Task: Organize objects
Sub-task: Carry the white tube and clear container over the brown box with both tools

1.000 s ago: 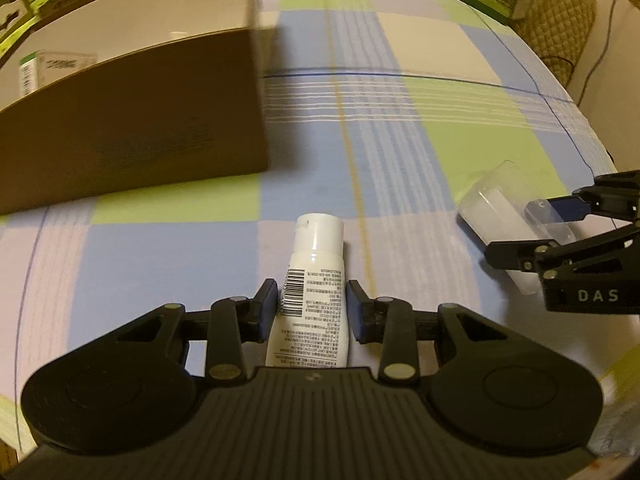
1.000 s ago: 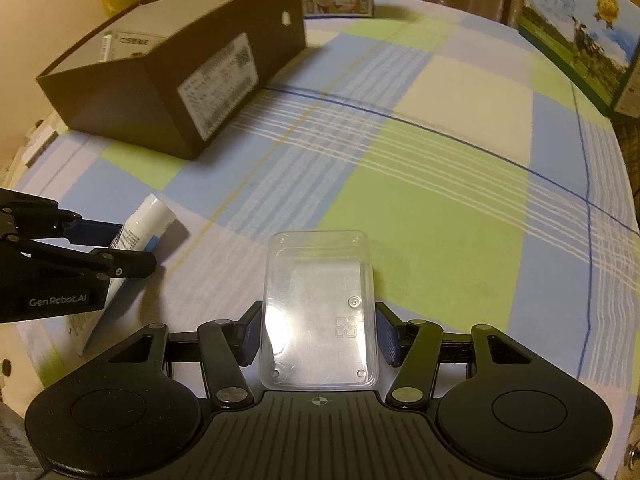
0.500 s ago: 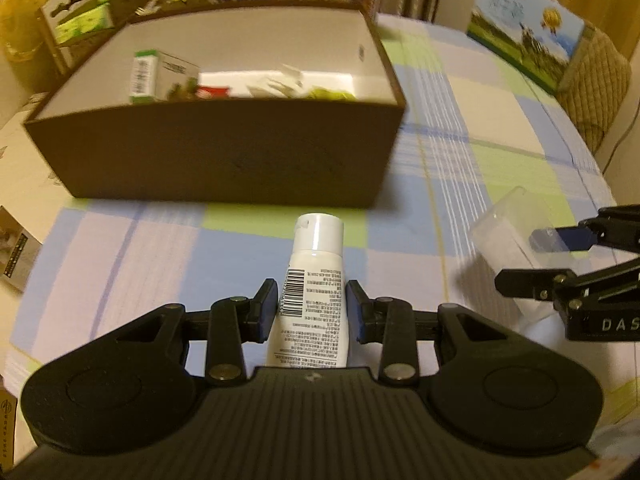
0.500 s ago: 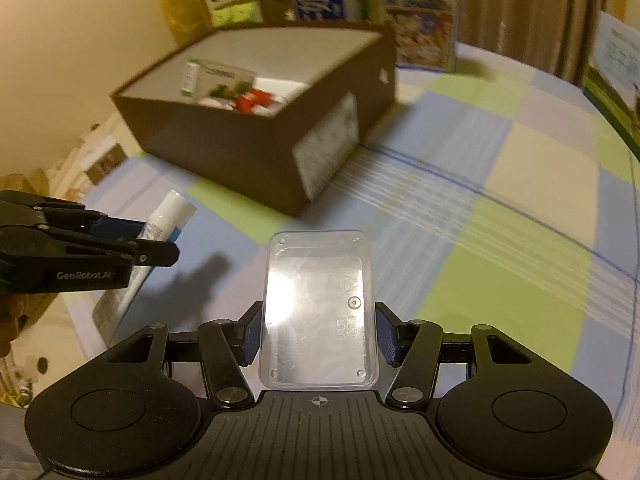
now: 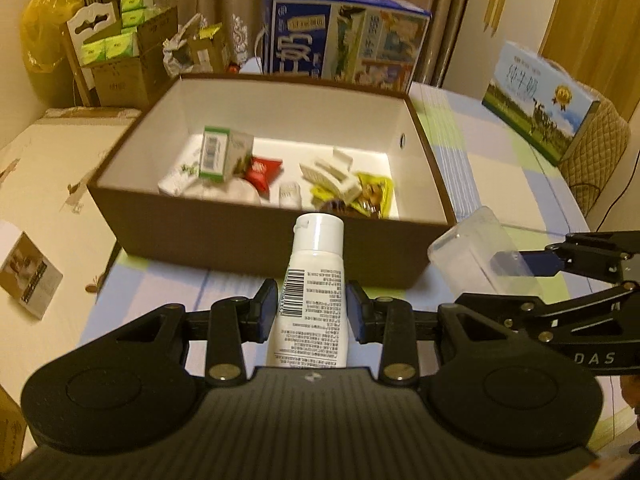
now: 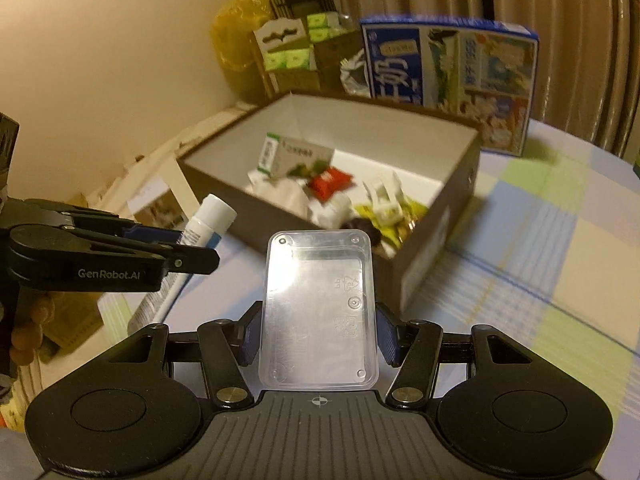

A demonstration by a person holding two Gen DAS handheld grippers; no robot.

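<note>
Claw point(image 6: 192, 250) marked "GenRobot.AI" grips barcoded tube point(image 6: 208, 216).

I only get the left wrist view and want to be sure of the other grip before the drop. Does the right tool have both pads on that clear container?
Observer: Yes. In the right wrist view the right tool is shut on the clear plastic container, with one pad on each long side and its flat base facing the camera.
Operator: How much of my tube sticks out behind the pads?
Observer: The white tube runs back past the pads of the left tool. Its tail end pokes out below, near the hand.
Operator: Is there anything on the box side that I cannot see?
Observer: The brown box has a white label on its outer right wall.
</note>
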